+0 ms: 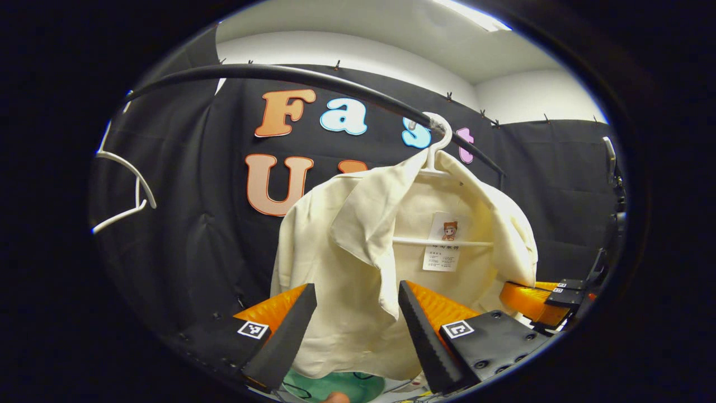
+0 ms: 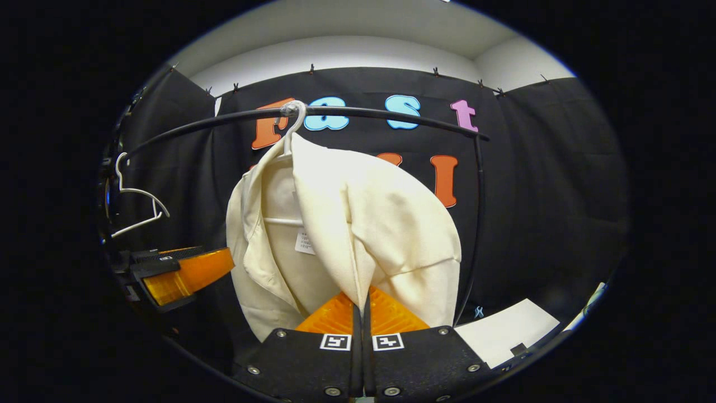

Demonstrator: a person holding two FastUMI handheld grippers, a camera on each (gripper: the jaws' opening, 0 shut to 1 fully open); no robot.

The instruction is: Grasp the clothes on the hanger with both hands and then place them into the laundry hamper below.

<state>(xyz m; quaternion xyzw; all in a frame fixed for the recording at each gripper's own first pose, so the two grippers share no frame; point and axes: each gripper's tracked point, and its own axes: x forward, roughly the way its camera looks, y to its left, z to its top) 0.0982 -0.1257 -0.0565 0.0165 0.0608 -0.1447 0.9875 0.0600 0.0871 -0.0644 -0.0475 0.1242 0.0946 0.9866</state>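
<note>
Left gripper point(image 1: 358, 313) fingers apart; right gripper point(image 2: 361, 305) fingers together.

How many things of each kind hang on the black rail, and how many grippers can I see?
Cream garment: 1
White hangers: 2, one under the garment, one bare
Grippers: 2, left gripper, right gripper
Total: 5

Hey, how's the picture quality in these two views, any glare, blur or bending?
Left gripper view: ceiling light glares white, black rail bows from fisheye, shirt stays sharp. Right gripper view: even light, no glare, rail curved too, shirt crisp with soft folds shaded, right tongs slightly soft up close.
</note>
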